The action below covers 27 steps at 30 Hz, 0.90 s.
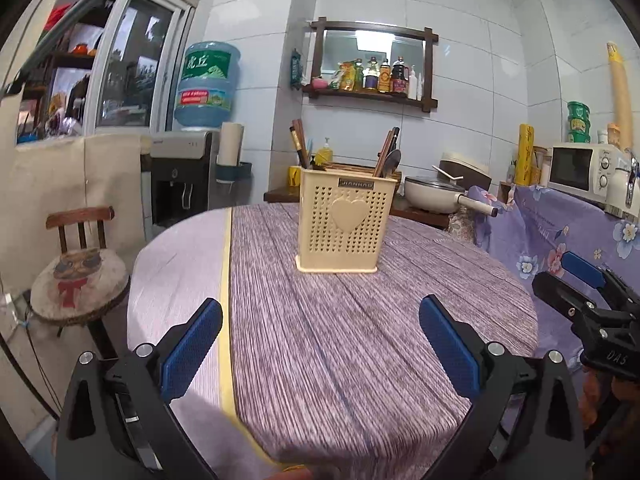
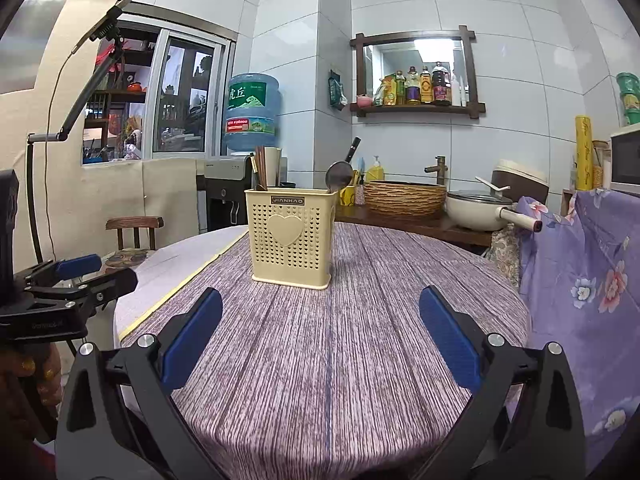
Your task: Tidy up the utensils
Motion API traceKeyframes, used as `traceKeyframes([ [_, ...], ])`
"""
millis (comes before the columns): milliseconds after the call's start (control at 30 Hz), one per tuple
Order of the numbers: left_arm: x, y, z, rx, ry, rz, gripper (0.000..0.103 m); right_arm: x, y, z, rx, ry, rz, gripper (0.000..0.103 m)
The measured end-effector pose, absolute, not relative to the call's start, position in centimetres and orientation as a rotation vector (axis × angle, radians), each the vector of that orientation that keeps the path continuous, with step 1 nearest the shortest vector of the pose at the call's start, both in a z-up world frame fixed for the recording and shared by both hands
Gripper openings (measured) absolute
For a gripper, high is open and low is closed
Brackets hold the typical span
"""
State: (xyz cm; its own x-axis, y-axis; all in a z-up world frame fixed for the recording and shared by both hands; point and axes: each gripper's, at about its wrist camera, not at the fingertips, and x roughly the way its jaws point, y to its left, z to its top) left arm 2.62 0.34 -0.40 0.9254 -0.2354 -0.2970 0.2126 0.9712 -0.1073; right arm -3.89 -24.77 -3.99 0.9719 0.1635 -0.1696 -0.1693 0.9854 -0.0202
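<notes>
A cream perforated utensil holder (image 1: 338,224) (image 2: 290,232) with a heart on its front stands upright on the round table (image 1: 360,340) (image 2: 320,360). Brown chopsticks (image 1: 299,144) (image 2: 260,168) stick out of its left side. A metal ladle (image 1: 390,160) (image 2: 339,174) and dark handles lean out of its right side. My left gripper (image 1: 320,312) (image 2: 108,272) is open and empty, short of the holder at the table's left. My right gripper (image 2: 320,312) (image 1: 560,276) is also open with nothing between its blue pads, facing the holder from the near side.
A purple wood-grain cloth covers the table. A wooden chair (image 1: 80,276) with a round cushion stands left. Behind are a water dispenser (image 1: 180,184), a counter with a white pan (image 2: 480,208) and woven basin (image 2: 404,196). A floral cloth (image 2: 580,280) hangs right.
</notes>
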Motion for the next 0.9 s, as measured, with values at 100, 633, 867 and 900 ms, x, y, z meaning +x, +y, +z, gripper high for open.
traceKeyframes([
  [100,1.7,1.0,-1.1,-0.098,0.324,-0.250,0.098,-4.5,-25.1,-4.2,-0.048,0.175,0.170,0.097],
  [633,0.3,1.2,-1.2,-0.077,0.296,-0.242,0.098,-4.7,-24.9,-3.8,-0.035,0.181,0.223,0.097],
  [867,0.1,1.0,-1.2,-0.070,0.297,-0.244,0.098,-4.7,-24.9,-3.9,-0.031,0.188,0.222,0.097],
  [900,0.0,1.0,-1.2,-0.071,0.296,-0.243,0.098,-4.7,-24.9,-3.9,-0.031,0.189,0.222,0.097],
])
